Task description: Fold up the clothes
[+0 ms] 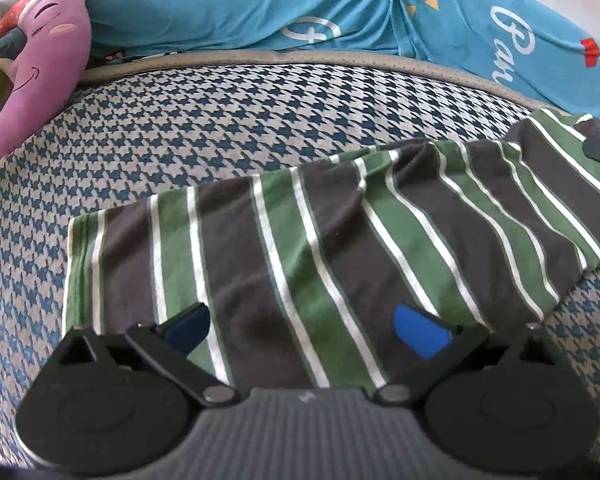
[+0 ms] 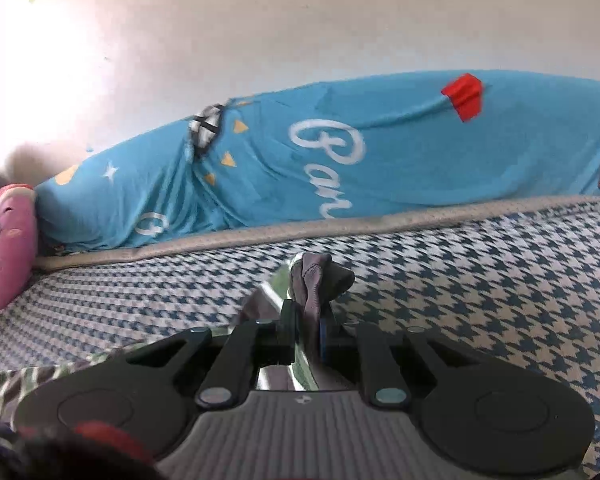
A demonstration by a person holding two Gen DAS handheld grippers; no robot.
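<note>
Bed surface: blue-and-grey houndstooth woven cover (image 1: 220, 120), bordered at the far side by a grey piped edge, with a turquoise printed fabric bearing white script and a red patch (image 1: 340, 8) heaped against a pale wall, and a pink plush toy with a stitched smile (image 1: 40, 60) at the far left. Task item: green, charcoal and white striped knit garment (image 1: 320, 240), lying flat across the middle of the bed, stripes running away from the left camera, one narrower section extending toward the right. Left gripper (image 1: 308, 328): fingers spread wide, blue pads visible, poised low over the near edge of the garment, nothing held; contact with the cloth not determinable. Right gripper (image 2: 306, 328): fingers closed narrowly on a bunched charcoal corner of the same garment, which stands up between the pads, lifted slightly off the cover. Step in hand, as judged: carry the pinched end over to form a fold. For a clean result, keep the right grip firm and level, lift only enough to clear the lying layer, and travel parallel to the stripes so edges align. Lower the left fingers onto the near edge to pin it before pulling, preventing the whole garment from sliding on the cover. Release only after the edges meet squarely.
</note>
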